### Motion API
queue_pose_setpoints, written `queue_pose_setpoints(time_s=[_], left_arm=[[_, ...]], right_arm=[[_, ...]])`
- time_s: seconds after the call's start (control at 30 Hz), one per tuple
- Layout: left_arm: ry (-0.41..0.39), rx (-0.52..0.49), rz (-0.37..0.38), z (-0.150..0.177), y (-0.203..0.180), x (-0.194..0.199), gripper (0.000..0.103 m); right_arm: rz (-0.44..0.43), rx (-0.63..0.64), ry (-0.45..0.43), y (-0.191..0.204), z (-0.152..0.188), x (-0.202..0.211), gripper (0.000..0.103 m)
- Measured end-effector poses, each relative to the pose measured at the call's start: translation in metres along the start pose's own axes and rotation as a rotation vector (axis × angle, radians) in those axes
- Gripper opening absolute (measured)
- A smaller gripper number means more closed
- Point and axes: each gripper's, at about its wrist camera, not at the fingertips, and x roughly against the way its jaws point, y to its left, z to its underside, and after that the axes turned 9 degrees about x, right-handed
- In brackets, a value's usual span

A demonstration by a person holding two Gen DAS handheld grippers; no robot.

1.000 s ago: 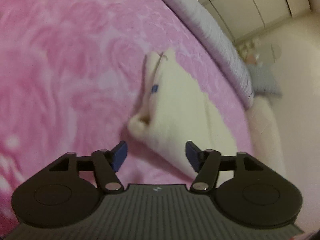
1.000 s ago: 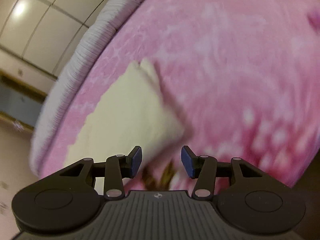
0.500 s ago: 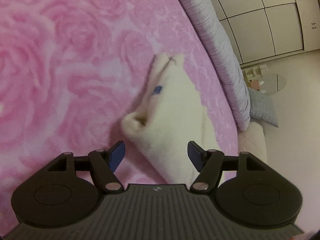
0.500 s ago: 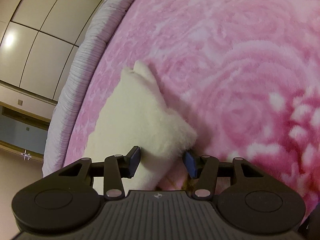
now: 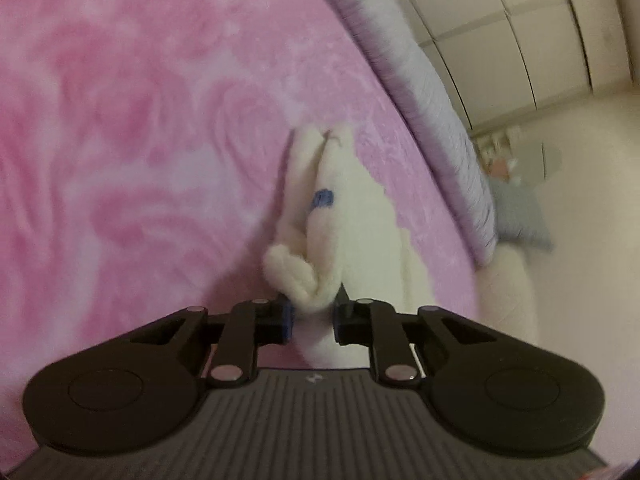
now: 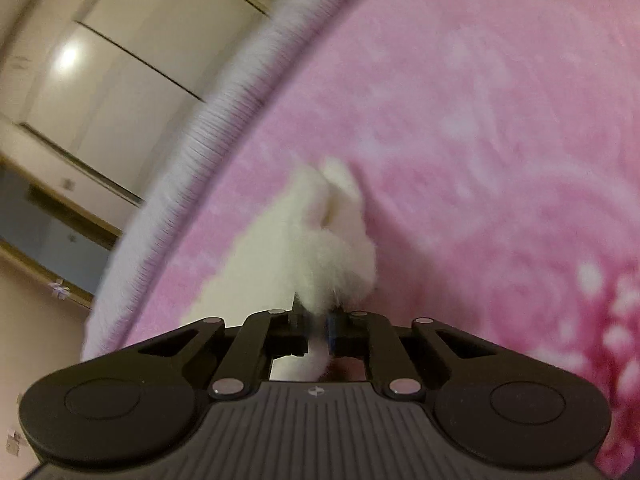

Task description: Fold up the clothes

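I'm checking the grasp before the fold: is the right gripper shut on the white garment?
Shut: the right gripper pinches the fluffy white garment, its jaws nearly together with fabric bunched between them.

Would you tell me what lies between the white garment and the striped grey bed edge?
Only bare pink blanket separates the white garment from the striped grey edge, shown in the left wrist view.

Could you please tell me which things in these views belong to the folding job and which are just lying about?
In the job: cream fleece garment; left gripper; right gripper; pink blanket underneath.

Lying about: grey cushion; wardrobe doors.
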Motion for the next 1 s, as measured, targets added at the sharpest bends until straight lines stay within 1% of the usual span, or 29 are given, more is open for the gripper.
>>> queue_pose_setpoints(time_s=[0.03, 0.07, 0.1, 0.17, 0.23, 0.27, 0.3, 0.33, 0.37, 0.43, 0.47, 0.5, 0.53, 0.57, 0.63, 0.7, 0.73, 0.77, 0.8, 0.83, 0.9, 0.93, 0.97, 1.0], left_arm=[[-0.002, -0.022, -0.029, 0.002, 0.004, -0.003, 0.016], [-0.004, -0.043, -0.058, 0.005, 0.009, -0.007, 0.017], [-0.007, -0.056, -0.068, 0.008, 0.013, -0.008, 0.017], [-0.020, -0.099, -0.091, 0.013, 0.009, 0.000, 0.020], [-0.031, -0.150, -0.121, 0.016, 0.002, 0.010, 0.025], [-0.035, -0.179, -0.140, 0.016, -0.003, 0.017, 0.027], [-0.039, -0.208, -0.159, 0.016, -0.009, 0.023, 0.027], [-0.049, -0.255, -0.172, 0.018, -0.013, 0.034, 0.027], [-0.061, -0.304, -0.187, 0.018, -0.020, 0.040, 0.027], [-0.073, -0.401, -0.204, 0.019, -0.035, 0.046, 0.027], [-0.072, -0.449, -0.204, 0.024, -0.044, 0.048, 0.027], [-0.070, -0.497, -0.204, 0.028, -0.053, 0.050, 0.027], [-0.061, -0.546, -0.201, 0.032, -0.061, 0.043, 0.027], [-0.054, -0.586, -0.200, 0.037, -0.068, 0.031, 0.027], [-0.041, -0.664, -0.197, 0.048, -0.083, 0.007, 0.027], [-0.029, -0.701, -0.220, 0.053, -0.089, -0.015, 0.027], [-0.024, -0.718, -0.232, 0.056, -0.092, -0.026, 0.028], [-0.026, -0.729, -0.260, 0.057, -0.092, -0.035, 0.028], [-0.030, -0.721, -0.278, 0.055, -0.092, -0.040, 0.030], [-0.035, -0.709, -0.294, 0.053, -0.092, -0.044, 0.032], [-0.034, -0.699, -0.311, 0.053, -0.095, -0.037, 0.030], [-0.029, -0.707, -0.316, 0.059, -0.097, -0.033, 0.032], [-0.023, -0.717, -0.320, 0.067, -0.098, -0.029, 0.038], [-0.017, -0.728, -0.324, 0.074, -0.100, -0.025, 0.041]], right_arm=[[0.013, -0.005, -0.004, -0.001, 0.002, 0.002, 0.006], [0.038, -0.042, 0.017, -0.010, 0.006, -0.002, 0.006], [0.049, -0.090, 0.036, -0.022, 0.013, -0.008, 0.006], [0.066, -0.168, 0.071, -0.042, 0.023, -0.017, 0.005], [0.058, -0.143, 0.079, -0.038, 0.019, -0.010, 0.012], [0.075, -0.101, 0.090, -0.030, 0.013, -0.004, 0.016], [0.091, -0.058, 0.097, -0.023, 0.008, 0.001, 0.030], [0.109, -0.005, 0.091, -0.014, 0.004, 0.008, 0.038], [0.142, 0.064, 0.075, -0.004, 0.001, 0.017, 0.039], [0.224, 0.214, 0.034, 0.018, -0.003, 0.031, 0.040], [0.246, 0.294, 0.012, 0.031, -0.002, 0.034, 0.040], [0.234, 0.365, 0.007, 0.042, 0.001, 0.032, 0.039], [0.222, 0.435, 0.001, 0.054, 0.004, 0.030, 0.037], [0.208, 0.500, 0.001, 0.065, 0.007, 0.026, 0.036], [0.179, 0.601, 0.030, 0.081, 0.015, 0.007, 0.035], [0.182, 0.665, 0.062, 0.086, 0.022, -0.015, 0.034], [0.192, 0.683, 0.079, 0.085, 0.024, -0.025, 0.031], [0.214, 0.684, 0.102, 0.078, 0.026, -0.032, 0.030], [0.227, 0.679, 0.116, 0.072, 0.027, -0.037, 0.025], [0.218, 0.655, 0.107, 0.067, 0.025, -0.038, 0.020], [0.222, 0.583, 0.118, 0.062, 0.020, -0.028, 0.021], [0.242, 0.546, 0.129, 0.061, 0.018, -0.021, 0.025], [0.258, 0.514, 0.134, 0.061, 0.017, -0.014, 0.030], [0.261, 0.493, 0.127, 0.064, 0.020, -0.006, 0.043]])
